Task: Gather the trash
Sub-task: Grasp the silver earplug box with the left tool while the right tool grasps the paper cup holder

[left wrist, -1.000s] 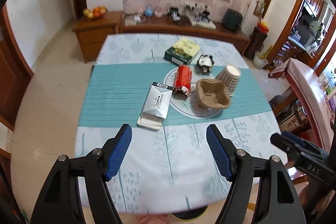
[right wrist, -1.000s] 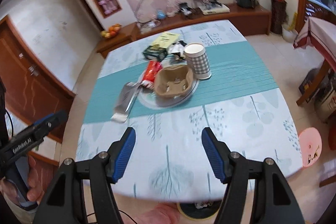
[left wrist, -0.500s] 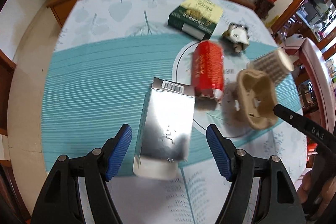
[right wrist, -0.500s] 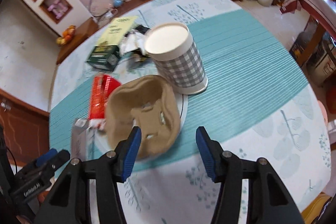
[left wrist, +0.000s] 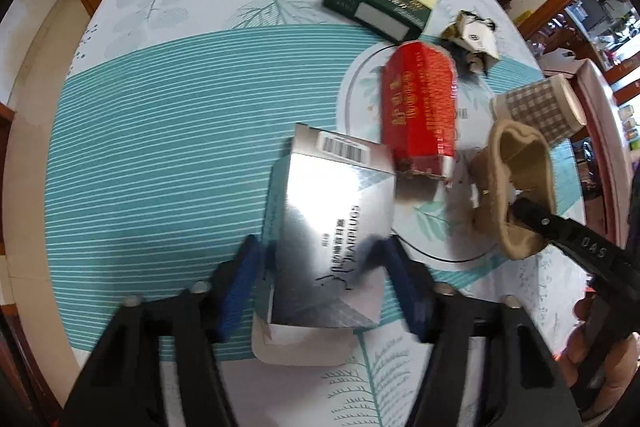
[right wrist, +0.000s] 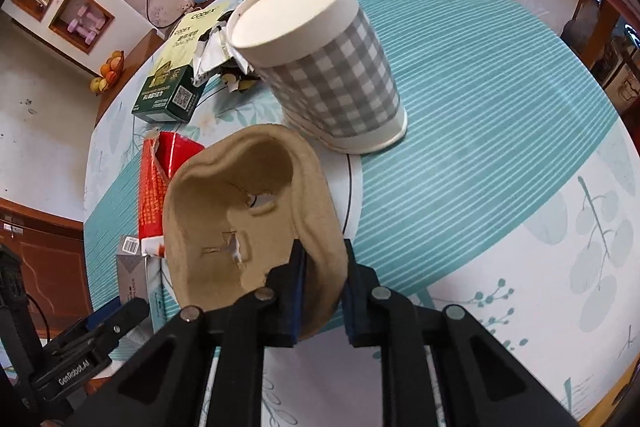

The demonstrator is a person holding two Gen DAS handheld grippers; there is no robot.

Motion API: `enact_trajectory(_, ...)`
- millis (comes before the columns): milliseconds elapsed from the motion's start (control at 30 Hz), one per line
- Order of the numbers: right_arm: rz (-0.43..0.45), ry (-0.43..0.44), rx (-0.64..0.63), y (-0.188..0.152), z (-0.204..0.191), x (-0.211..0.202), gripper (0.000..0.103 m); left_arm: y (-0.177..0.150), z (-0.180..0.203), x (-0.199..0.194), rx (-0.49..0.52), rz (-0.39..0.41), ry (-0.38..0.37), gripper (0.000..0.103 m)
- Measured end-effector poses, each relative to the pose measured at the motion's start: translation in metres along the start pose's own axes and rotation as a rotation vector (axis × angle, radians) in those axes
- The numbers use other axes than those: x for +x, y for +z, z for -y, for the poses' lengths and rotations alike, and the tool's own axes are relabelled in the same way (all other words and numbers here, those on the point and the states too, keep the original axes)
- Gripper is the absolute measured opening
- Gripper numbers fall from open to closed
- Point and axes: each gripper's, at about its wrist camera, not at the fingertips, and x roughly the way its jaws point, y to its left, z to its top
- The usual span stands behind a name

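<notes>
Right gripper (right wrist: 322,291) clamped on rim of brown moulded-pulp cup carrier (right wrist: 248,211), tilted up off round white plate (right wrist: 354,187) mid-table. Left gripper (left wrist: 320,291): jaws just been closing w/ silver cardboard box (left wrist: 328,239) between them; pad contact can't tell, blurred. Box lies nr table's (left wrist: 160,147) front edge, red carton (left wrist: 420,115) touching its far corner.

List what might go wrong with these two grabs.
The right gripper pinches only the thin rim of the pulp cup tray; it may tear or swing into the checked cup.
The left gripper has just been closing around the silver box, whose glossy open end could crush or slip.
</notes>
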Motion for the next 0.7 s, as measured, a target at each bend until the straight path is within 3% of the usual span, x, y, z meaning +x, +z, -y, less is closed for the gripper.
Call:
enact_trajectory(33, 0.006, 0.006, 0.005, -0.002, 0.001, -0.002, 0.014, 0.0, 0.002, -0.001, 0.011, 0.008, 0.008, 0.048)
enact_trajectory(133, 0.03, 0.028, 0.025, -0.009, 0.004, -0.012, 0.011, -0.004, 0.006, -0.005, 0.051, 0.021, -0.003, 0.013)
enact_trajectory(167, 0.036, 0.029, 0.027, -0.013, 0.005, -0.016, 0.011, -0.005, 0.006, -0.005, 0.053, 0.014, -0.014, 0.007)
enact_trajectory(267, 0.042, 0.052, 0.042, -0.022, 0.01, -0.026, 0.011, -0.008, 0.004, -0.004, 0.036, -0.001, -0.024, 0.007)
enact_trajectory(333, 0.048, 0.056, 0.04, -0.028, 0.014, -0.033, 0.011, -0.01, 0.0, -0.004, -0.006, -0.005, -0.026, 0.011)
enact_trajectory(367, 0.048, 0.058, 0.04, -0.03, 0.014, -0.035, 0.011, -0.011, -0.003, -0.005, -0.025, -0.014, -0.038, 0.028)
enact_trajectory(400, 0.047, 0.063, 0.041, -0.033, 0.017, -0.038, 0.011, -0.01, -0.006, -0.003, -0.06, -0.035, -0.05, 0.056)
enact_trajectory(467, 0.043, 0.074, 0.043, -0.038, 0.02, -0.043, 0.011, -0.011, -0.009, -0.006, -0.124, -0.038, -0.049, 0.077)
enact_trajectory(567, 0.042, 0.085, 0.047, -0.045, 0.025, -0.047, 0.011, -0.007, -0.011, -0.009, -0.165, -0.019, -0.08, 0.078)
enact_trajectory(700, 0.04, 0.094, 0.059, -0.05, 0.031, -0.051, 0.011, -0.001, 0.001, -0.008, -0.142, -0.02, -0.033, 0.078)
